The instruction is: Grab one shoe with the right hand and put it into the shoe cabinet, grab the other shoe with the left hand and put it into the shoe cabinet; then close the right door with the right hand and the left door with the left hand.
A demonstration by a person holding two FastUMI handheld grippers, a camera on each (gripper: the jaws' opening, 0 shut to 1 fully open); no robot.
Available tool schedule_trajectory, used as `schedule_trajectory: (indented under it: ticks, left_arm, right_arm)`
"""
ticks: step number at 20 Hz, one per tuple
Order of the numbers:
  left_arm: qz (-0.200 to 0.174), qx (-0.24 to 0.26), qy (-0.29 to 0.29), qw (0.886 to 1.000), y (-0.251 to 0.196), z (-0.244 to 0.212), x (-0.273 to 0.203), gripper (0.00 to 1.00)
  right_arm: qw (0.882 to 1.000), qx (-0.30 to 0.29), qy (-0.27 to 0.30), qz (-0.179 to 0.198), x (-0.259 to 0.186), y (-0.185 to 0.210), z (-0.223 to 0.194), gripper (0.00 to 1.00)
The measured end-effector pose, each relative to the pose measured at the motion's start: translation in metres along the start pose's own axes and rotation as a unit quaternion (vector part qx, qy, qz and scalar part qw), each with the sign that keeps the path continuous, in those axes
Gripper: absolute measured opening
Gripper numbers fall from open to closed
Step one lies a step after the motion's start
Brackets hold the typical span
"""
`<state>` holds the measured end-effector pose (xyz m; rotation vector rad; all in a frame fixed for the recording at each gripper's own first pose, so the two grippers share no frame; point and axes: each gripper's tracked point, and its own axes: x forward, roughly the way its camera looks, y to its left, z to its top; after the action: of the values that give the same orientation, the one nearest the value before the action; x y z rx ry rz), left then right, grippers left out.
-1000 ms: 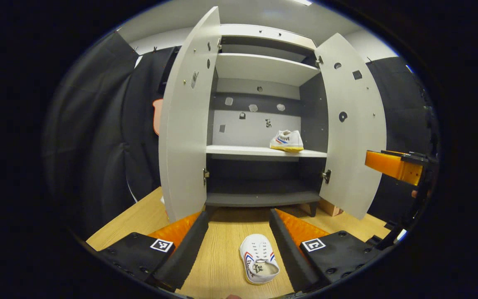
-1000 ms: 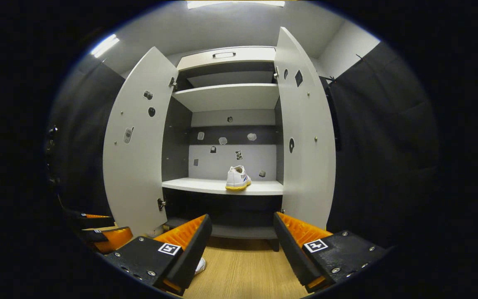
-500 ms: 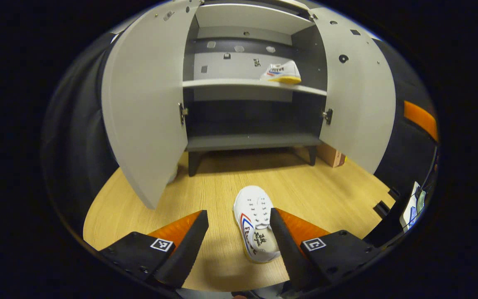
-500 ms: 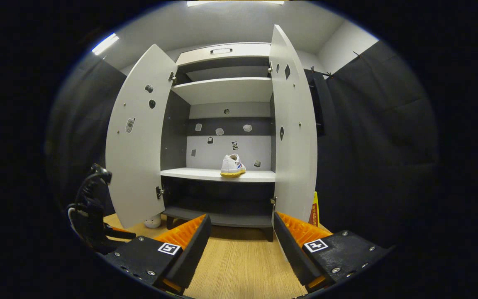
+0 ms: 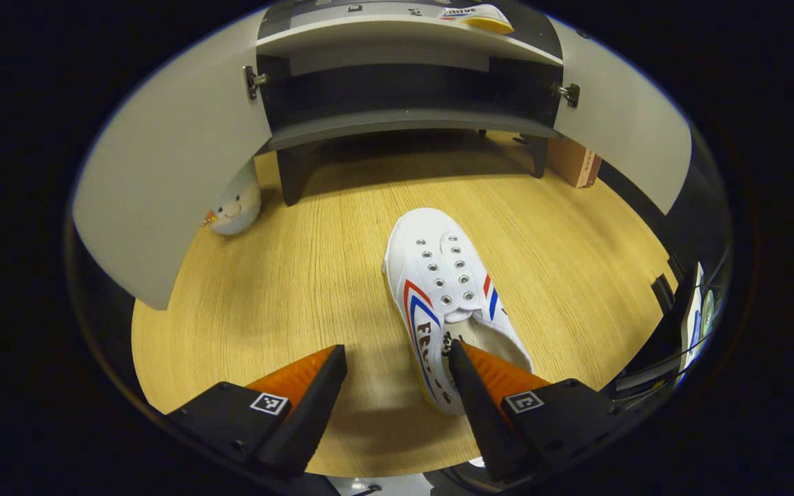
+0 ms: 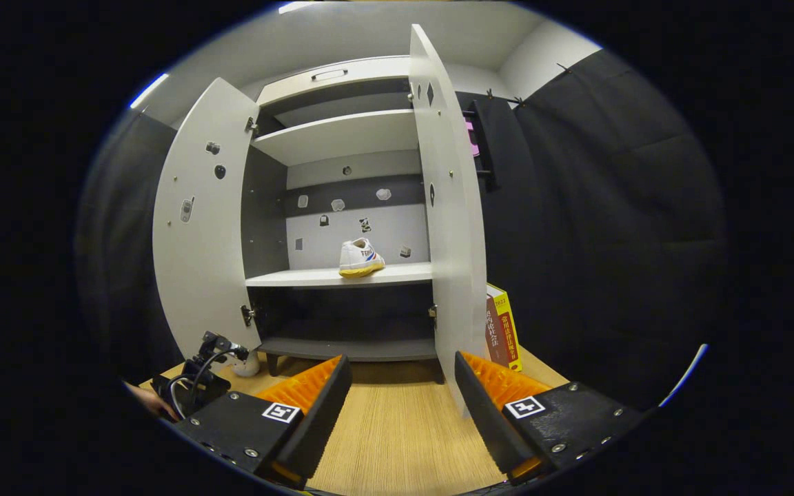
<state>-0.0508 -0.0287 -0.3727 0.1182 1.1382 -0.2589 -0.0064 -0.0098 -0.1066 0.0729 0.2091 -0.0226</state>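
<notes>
Hovering over the shoe on the floor [image 5: 449, 303], your left gripper [image 5: 397, 379] was spread wide with nothing held, its right finger [image 5: 469, 386] at the heel opening and its left finger [image 5: 314, 393] out over bare floor [image 5: 287, 275]. That was the risk, I'd say: you sat off-centre, so closing there could have pinched only the soft collar and let the shoe sag or twist out on the lift. The other shoe [image 6: 360, 257] already stood on the middle shelf [image 6: 314, 278] of the cabinet [image 6: 342, 138], toward its right side, so a careless placement could have knocked it. Both doors hung open; the left door [image 5: 163, 186] leaned out close on your left, easy to clip while rising. Your right gripper [image 6: 397, 393] waited open and empty, near the right door [image 6: 449, 227].
</notes>
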Motion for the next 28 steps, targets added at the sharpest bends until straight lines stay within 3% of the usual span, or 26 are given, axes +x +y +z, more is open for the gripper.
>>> schedule_trajectory:
  ticks: [4, 8, 10, 11, 14, 15, 17, 20, 21, 22, 23, 25, 28]
  left_arm:
    - [0.011, -0.010, 0.016, 1.000, 0.004, 0.002, 0.014, 0.99]
    - [0.000, -0.018, -0.060, 0.998, 0.006, 0.020, 0.025, 0.98]
    - [-0.010, -0.014, -0.126, 0.992, 0.004, 0.030, 0.032, 0.98]
    - [-0.016, -0.030, -0.165, 0.986, 0.004, 0.038, 0.034, 0.99]
    - [-0.031, -0.106, -0.199, 0.974, 0.006, 0.034, 0.049, 0.98]
    - [-0.031, -0.109, -0.208, 0.972, 0.008, 0.041, 0.048, 0.95]
    - [-0.047, -0.100, -0.203, 0.973, -0.001, 0.041, 0.046, 0.83]
    - [-0.021, -0.079, -0.203, 0.976, -0.005, 0.047, 0.046, 0.43]
    - [0.002, -0.083, -0.199, 0.976, 0.003, 0.047, 0.047, 0.39]
    - [0.004, -0.091, -0.200, 0.975, 0.004, 0.050, 0.048, 0.20]
    - [0.006, -0.091, -0.194, 0.977, 0.005, 0.051, 0.045, 0.13]
    - [0.022, -0.093, -0.189, 0.977, 0.009, 0.051, 0.038, 0.11]
    - [0.035, -0.092, -0.226, 0.969, 0.011, 0.067, -0.002, 0.12]
  right_arm:
    - [1.000, 0.007, -0.001, -0.007, 0.000, -0.003, 0.002, 0.93]
    - [1.000, 0.010, 0.002, -0.009, 0.001, -0.004, 0.001, 0.93]
    - [1.000, 0.010, 0.003, -0.010, 0.003, -0.004, 0.000, 0.93]
    - [1.000, 0.009, 0.005, -0.009, 0.004, -0.002, -0.001, 0.93]
    - [1.000, 0.007, 0.006, -0.002, 0.005, 0.005, -0.001, 0.93]
    - [1.000, 0.005, 0.005, 0.000, 0.004, 0.008, 0.000, 0.93]
    - [1.000, 0.001, 0.005, 0.002, 0.005, 0.010, 0.001, 0.93]
    - [1.000, 0.000, 0.005, 0.004, 0.003, 0.012, 0.002, 0.93]
    - [1.000, 0.002, 0.003, 0.003, 0.003, 0.012, 0.004, 0.93]
    - [1.000, 0.003, 0.002, 0.004, 0.003, 0.013, 0.004, 0.93]
    - [1.000, 0.004, 0.002, 0.005, 0.003, 0.014, 0.005, 0.93]
    - [1.000, 0.003, -0.003, 0.007, 0.002, 0.015, 0.009, 0.93]
    - [1.000, -0.004, -0.014, 0.005, 0.002, 0.016, 0.016, 0.92]
